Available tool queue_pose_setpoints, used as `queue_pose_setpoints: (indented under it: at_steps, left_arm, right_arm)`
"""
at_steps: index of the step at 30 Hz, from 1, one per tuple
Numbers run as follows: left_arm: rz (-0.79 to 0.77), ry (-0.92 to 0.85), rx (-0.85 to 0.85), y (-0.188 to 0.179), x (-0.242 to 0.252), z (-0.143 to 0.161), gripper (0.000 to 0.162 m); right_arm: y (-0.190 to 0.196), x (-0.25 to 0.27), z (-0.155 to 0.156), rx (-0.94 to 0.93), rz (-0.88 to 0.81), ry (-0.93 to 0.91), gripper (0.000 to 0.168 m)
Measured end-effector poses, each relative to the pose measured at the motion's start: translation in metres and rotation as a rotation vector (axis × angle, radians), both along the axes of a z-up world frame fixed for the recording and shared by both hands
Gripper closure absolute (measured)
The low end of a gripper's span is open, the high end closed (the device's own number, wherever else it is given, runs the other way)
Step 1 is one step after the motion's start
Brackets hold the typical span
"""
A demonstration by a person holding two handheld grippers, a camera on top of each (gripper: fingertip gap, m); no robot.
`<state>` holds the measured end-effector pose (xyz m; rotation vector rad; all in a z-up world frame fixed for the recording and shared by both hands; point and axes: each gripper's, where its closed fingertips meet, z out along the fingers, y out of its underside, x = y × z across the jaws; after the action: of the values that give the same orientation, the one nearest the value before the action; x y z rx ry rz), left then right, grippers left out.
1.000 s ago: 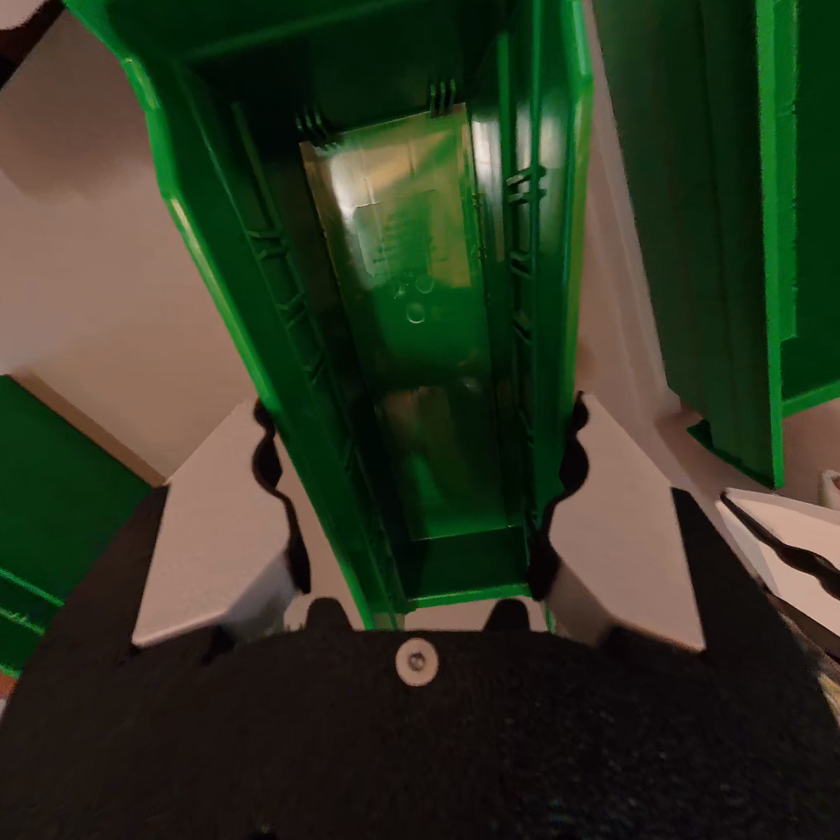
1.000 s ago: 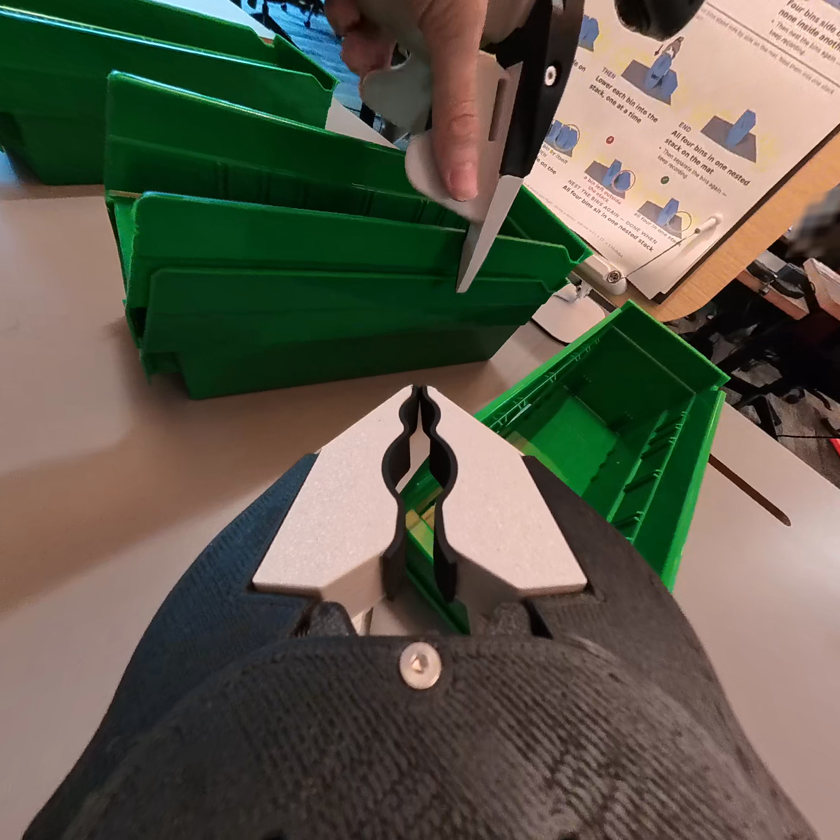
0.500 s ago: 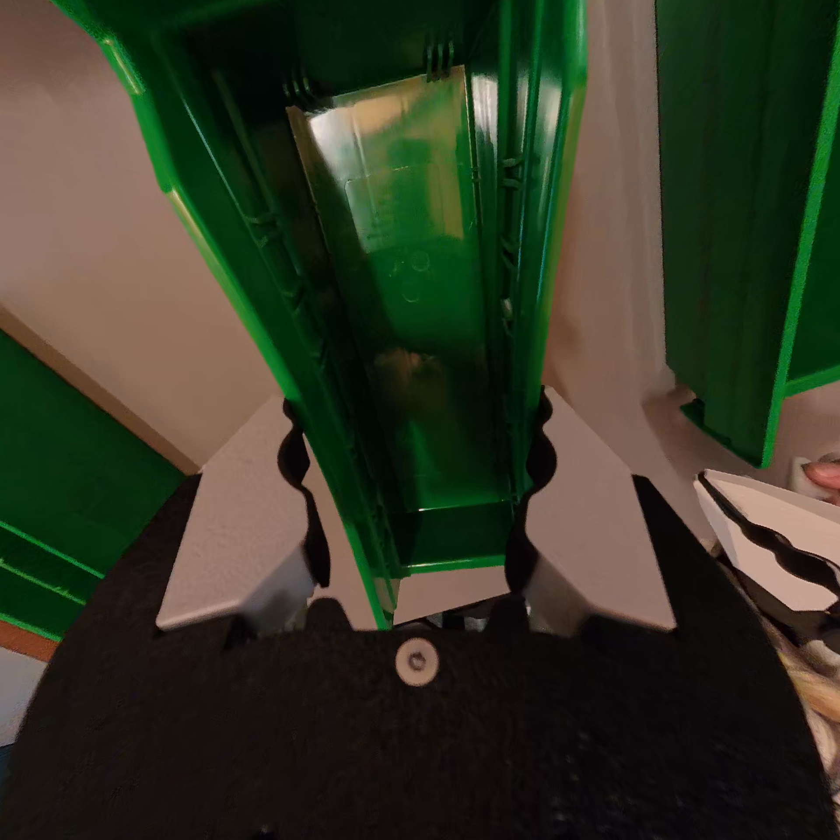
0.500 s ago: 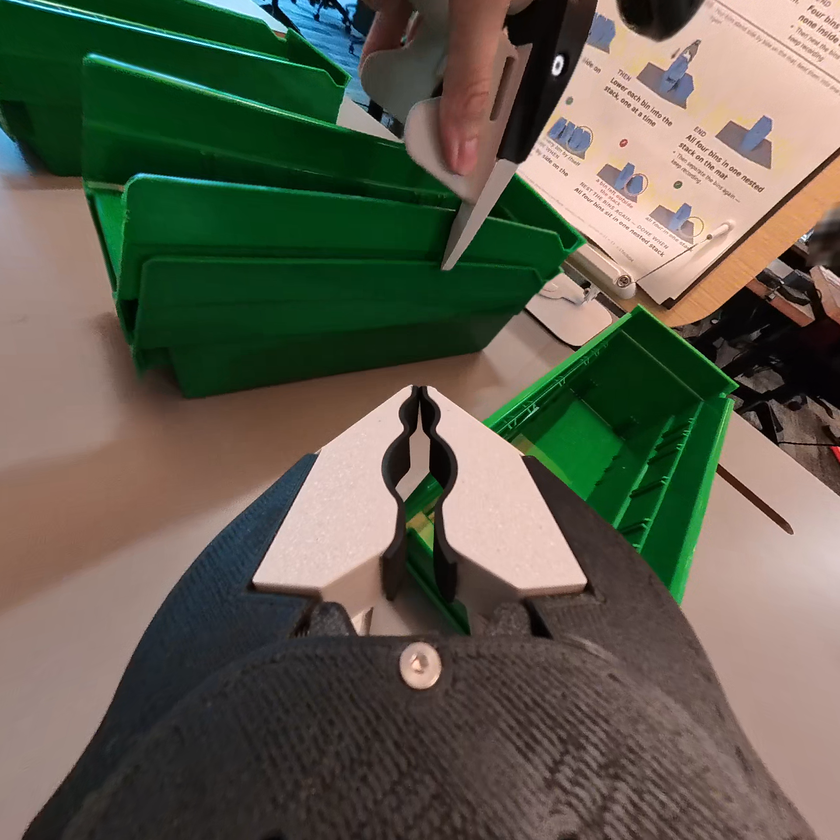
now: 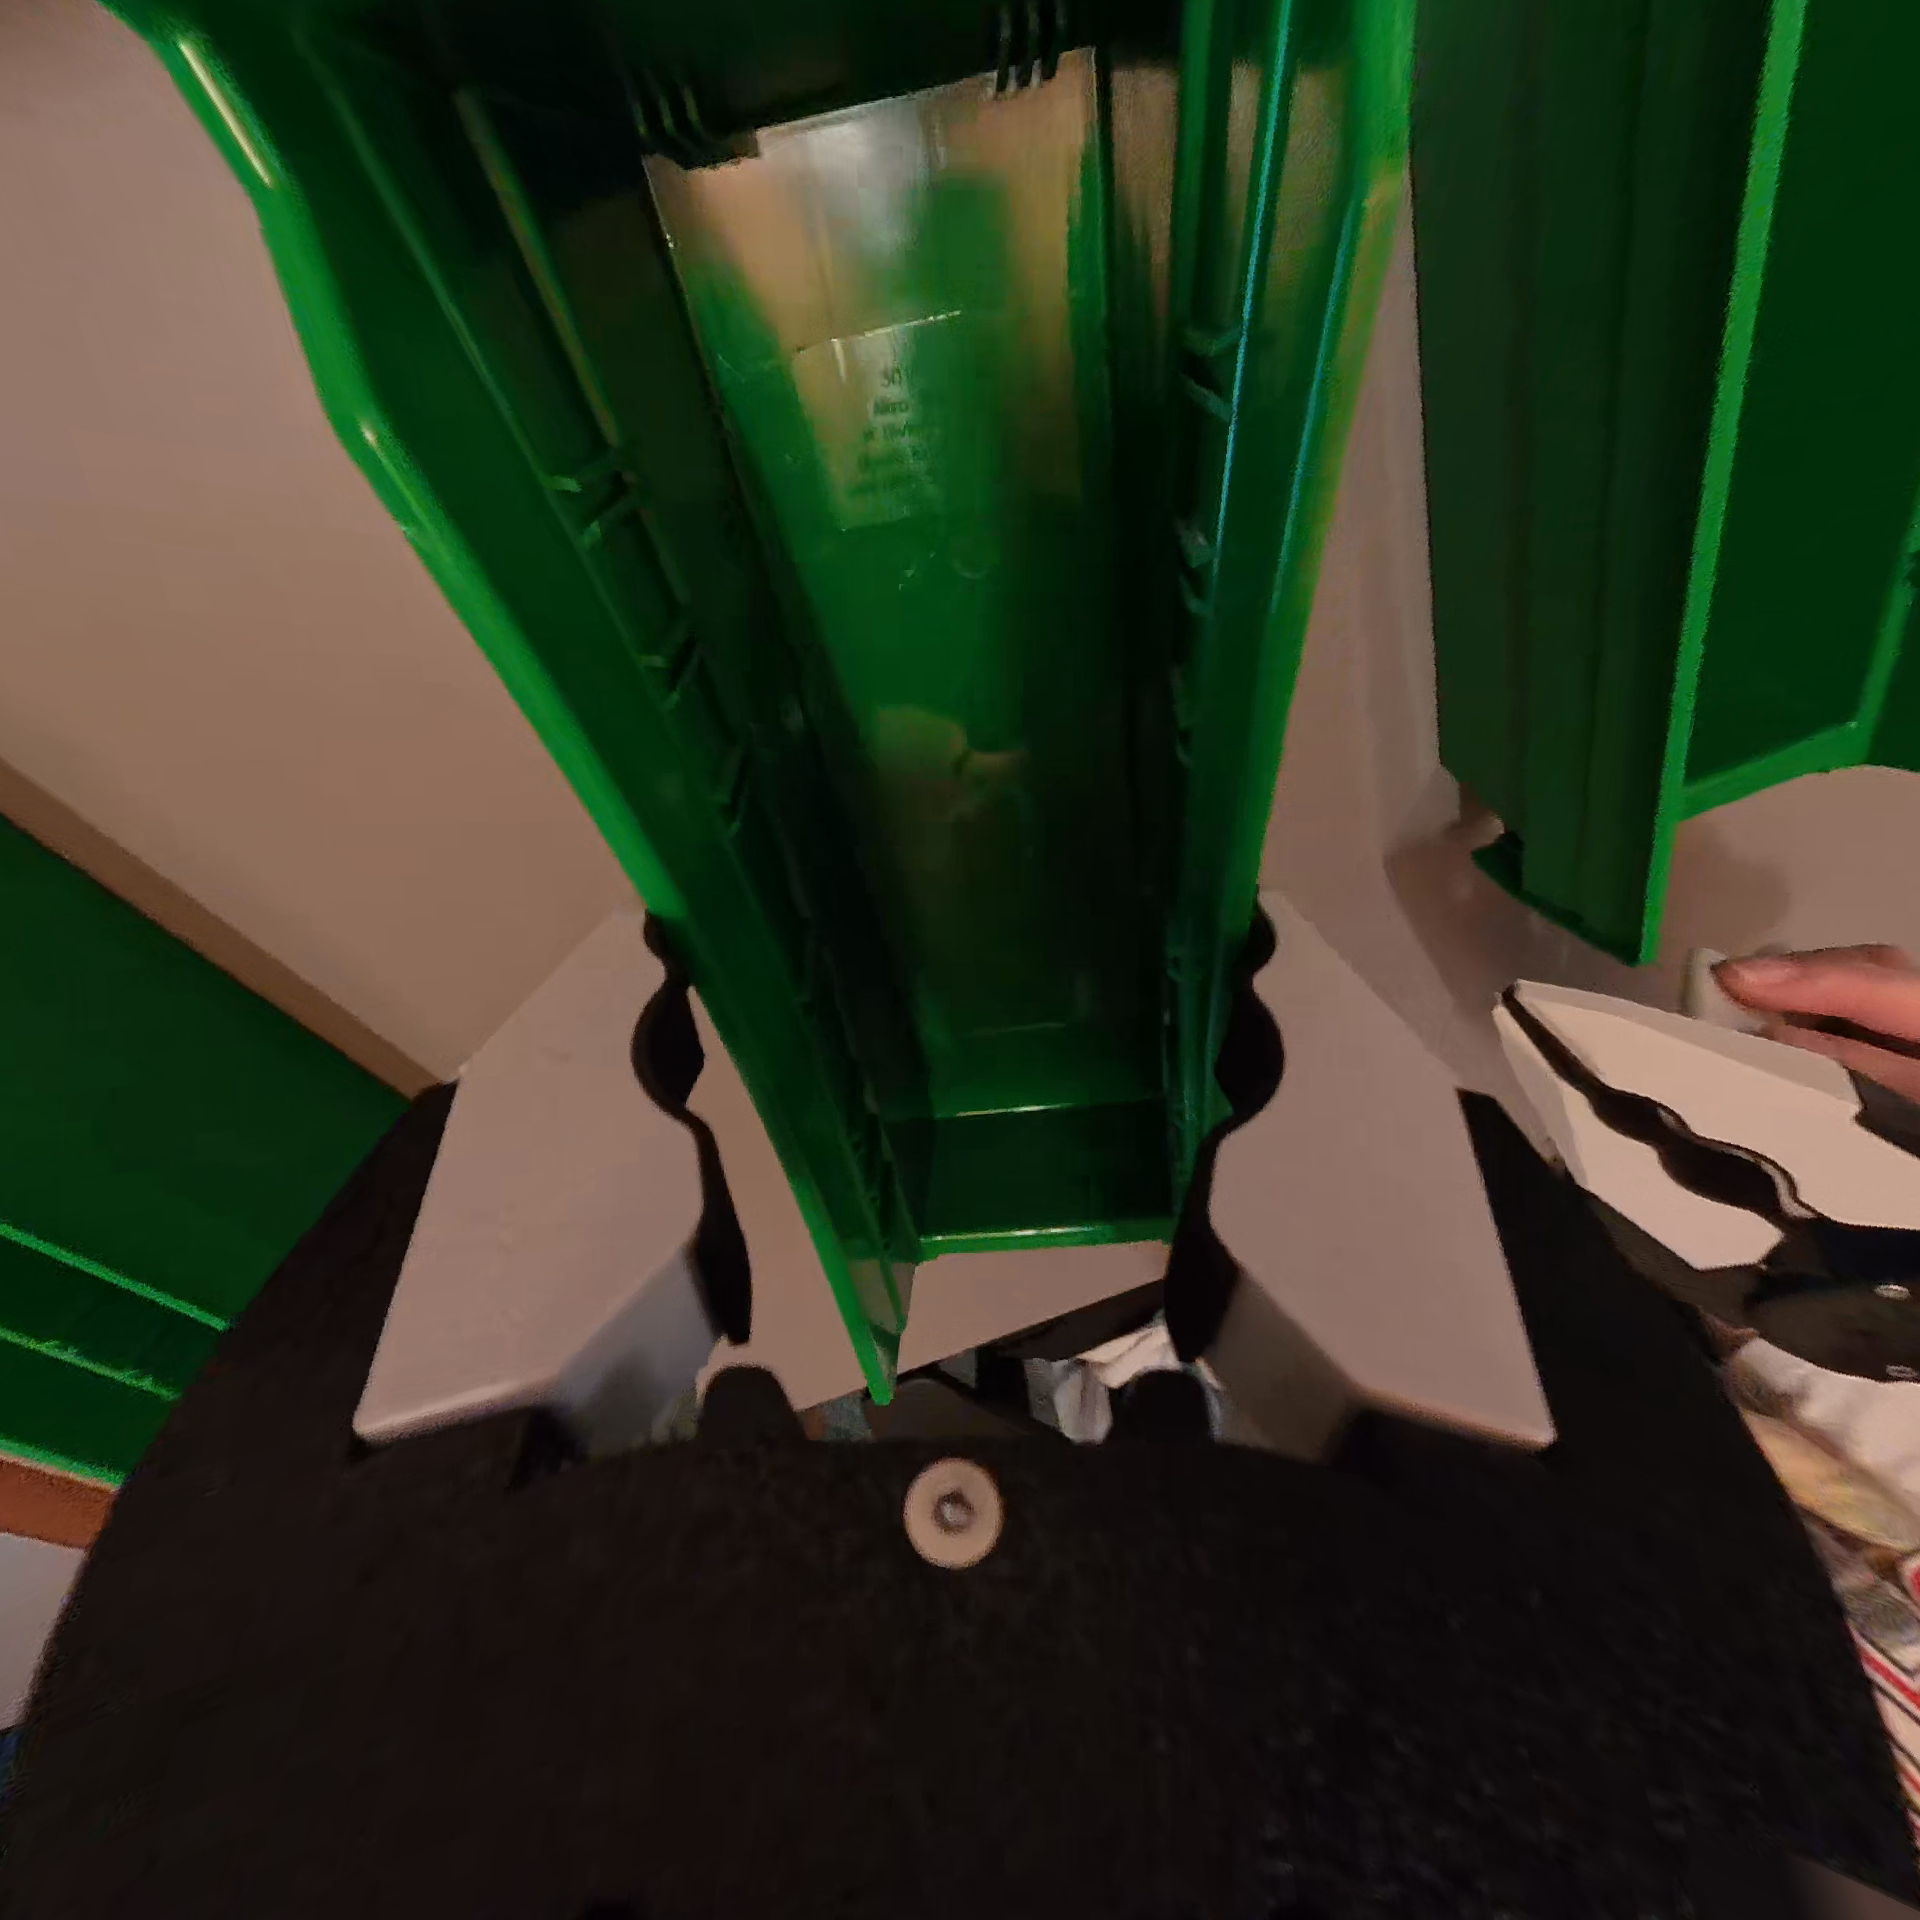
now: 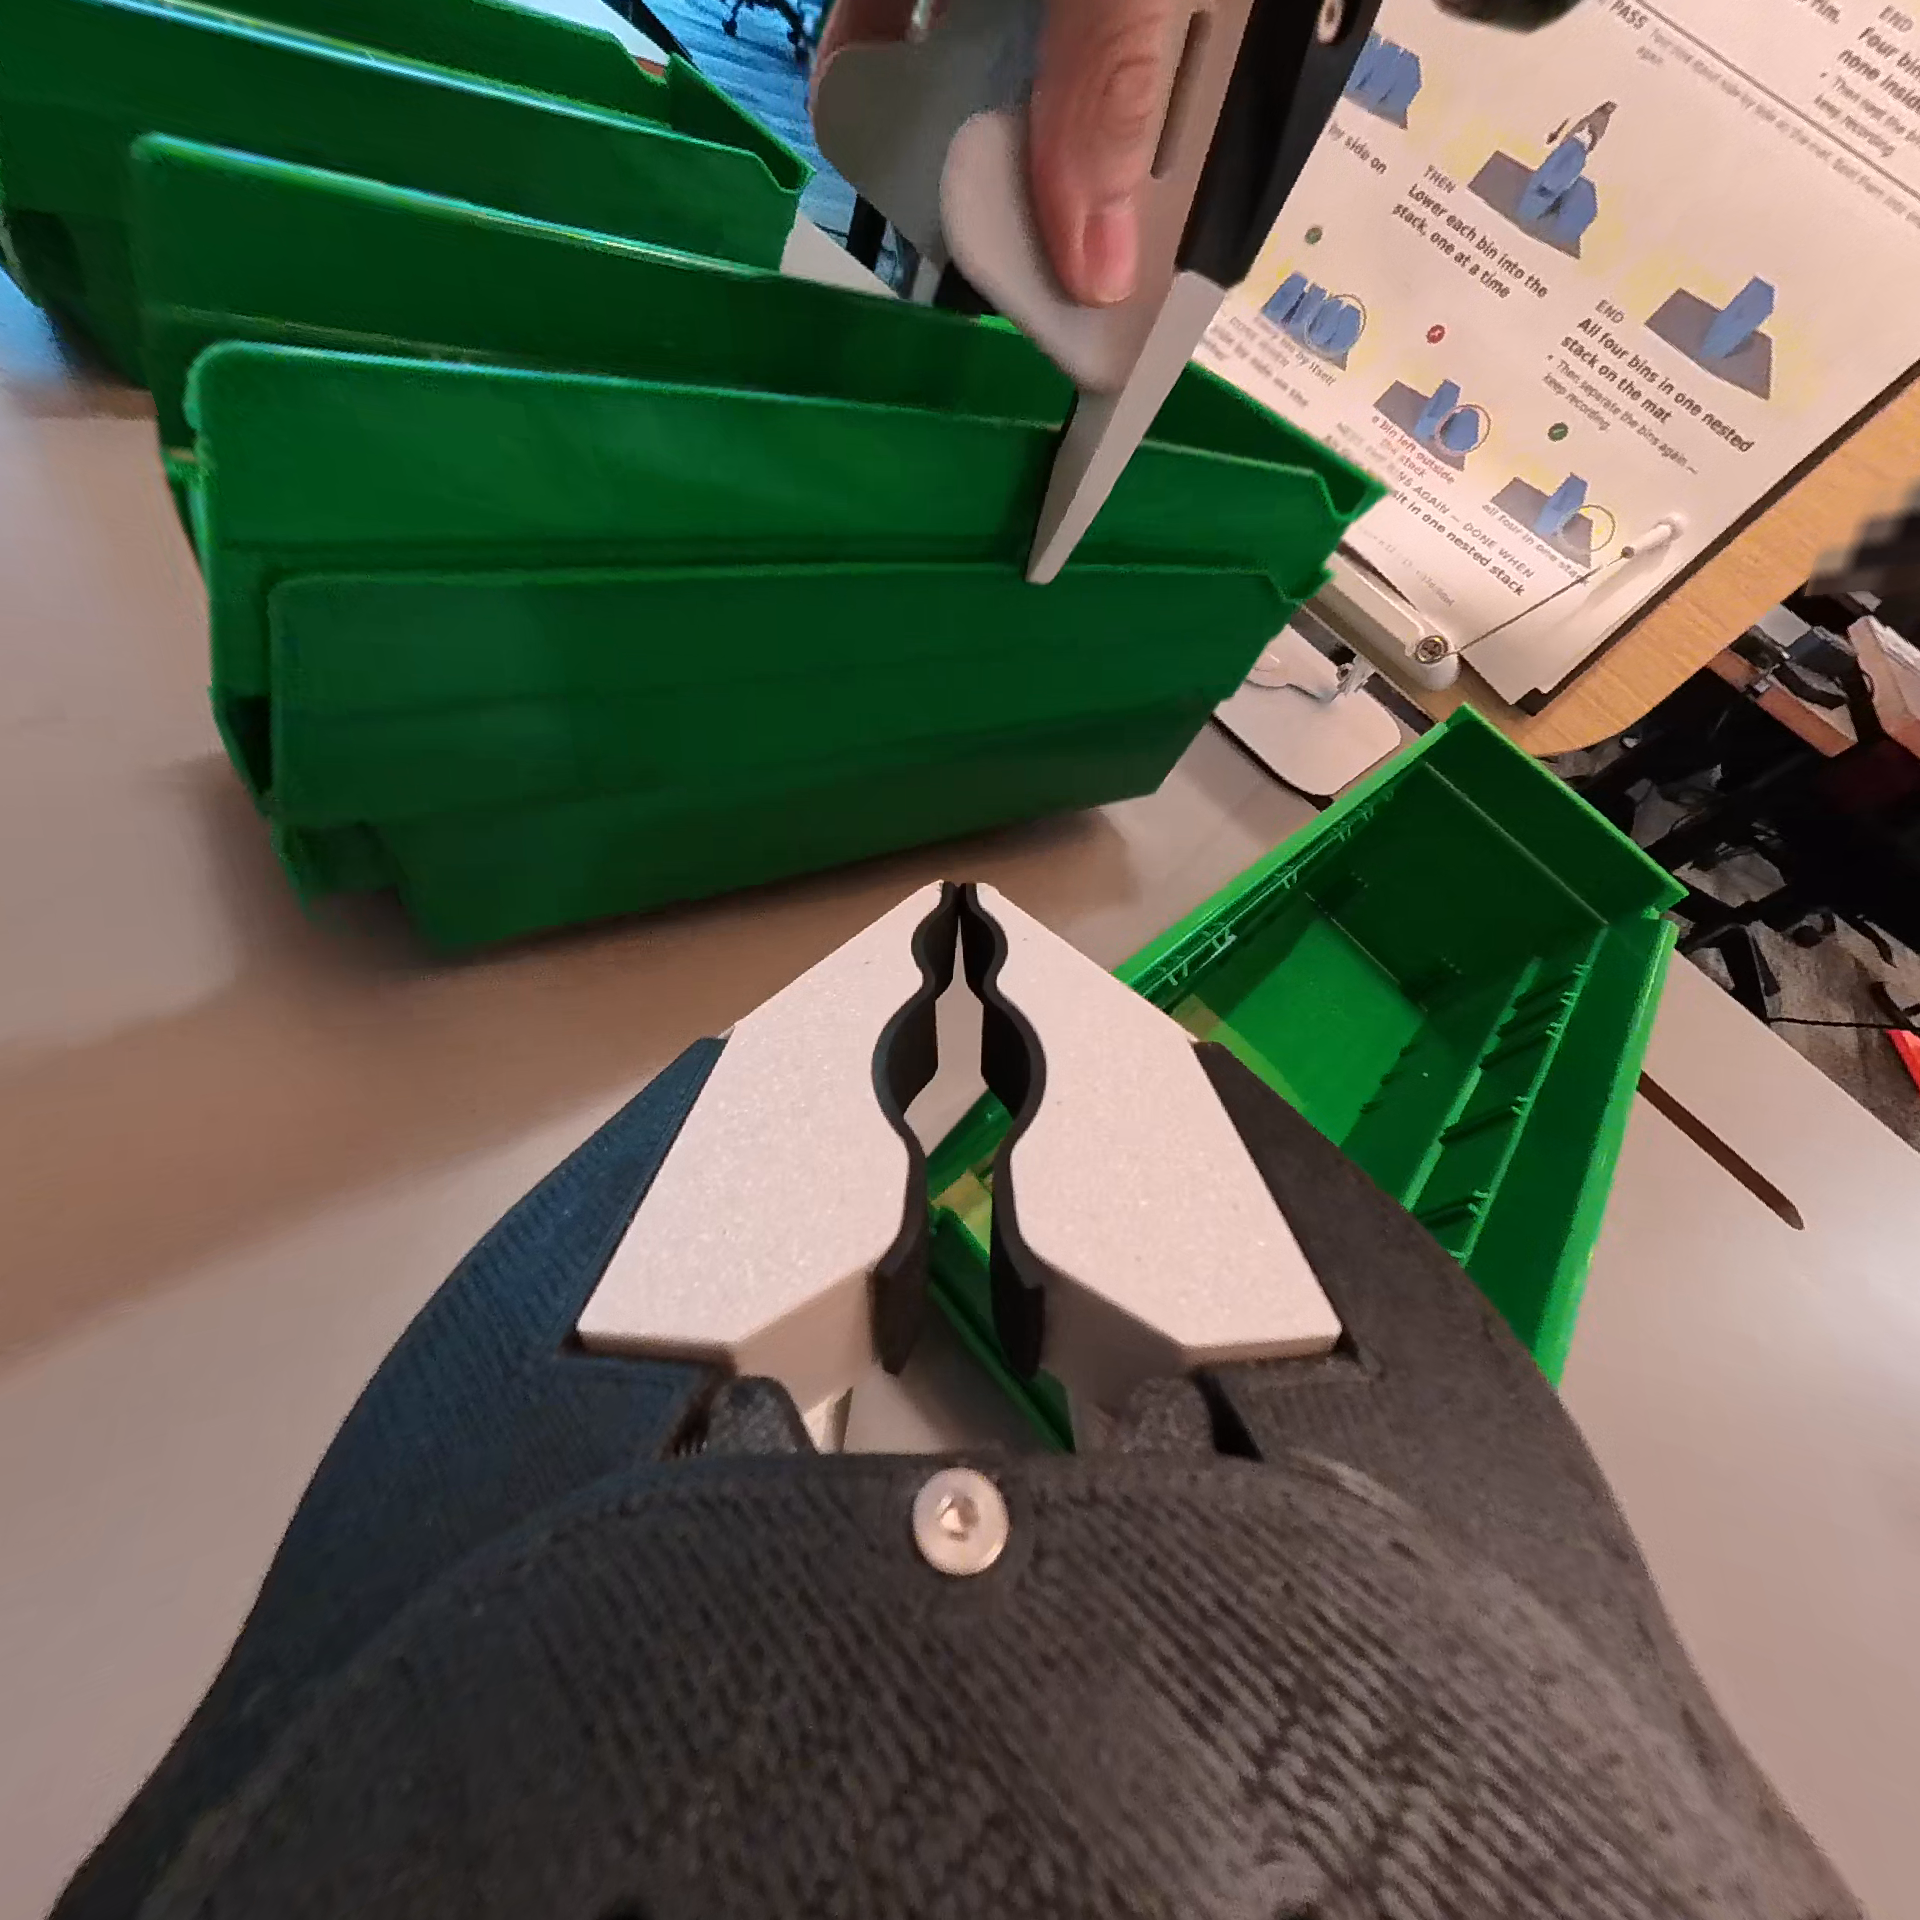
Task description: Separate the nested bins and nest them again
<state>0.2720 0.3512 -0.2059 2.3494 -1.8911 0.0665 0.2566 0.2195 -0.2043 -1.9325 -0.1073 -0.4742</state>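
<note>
In the right wrist view a stack of nested green bins (image 6: 727, 727) stands on the tan table (image 6: 156, 1039). My left gripper (image 5: 951, 925) straddles the stack's top bin (image 5: 966, 623) near one end; both fingertips touch its long walls. From the right wrist view one left finger (image 6: 1101, 457) lies against the top bin's outer wall (image 6: 623, 468). My right gripper (image 6: 956, 904) is shut on the near wall of a separate green bin (image 6: 1455, 1039) lying on the table to the right. The right gripper also shows in the left wrist view (image 5: 1662, 1122).
Two more green bins (image 6: 468, 270) (image 6: 364, 104) stand behind the stack. A green bin (image 5: 1610, 416) lies right of the held one, another at the left (image 5: 156, 1143). An instruction poster (image 6: 1610, 312) leans at the back right. A person's hand (image 6: 1091, 135) holds the left gripper.
My left jaws have narrowed from wide apart until they touch the top bin's walls, and slid a little along it. My right gripper stays shut on the separate bin.
</note>
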Motion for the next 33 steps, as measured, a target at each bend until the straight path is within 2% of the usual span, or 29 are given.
queue_pose_setpoints:
  at_steps: [3, 9, 21, 28, 33]
  left_arm:
    - [-0.005, 0.021, 0.041, 0.001, -0.002, -0.002, 0.052]
    - [-0.046, 0.053, 0.013, -0.008, -0.009, -0.011, 0.047]
    - [-0.032, 0.039, 0.02, -0.011, -0.006, -0.01, 0.045]
    - [-0.008, 0.037, 0.002, -0.017, -0.005, -0.004, 0.052]
    - [-0.011, 0.013, 0.071, -0.011, -0.005, -0.002, 0.049]
  right_arm:
    - [0.0, -0.001, 0.0, 0.0, 0.004, 0.0, 0.168]
    - [-0.001, 0.0, 0.002, 0.002, 0.002, -0.001, 0.168]
    - [-0.001, 0.0, 0.002, 0.001, 0.001, -0.001, 0.168]
    - [0.0, -0.001, 0.0, -0.007, 0.005, -0.001, 0.168]
    - [0.0, -0.002, 0.0, -0.009, 0.008, -0.001, 0.168]
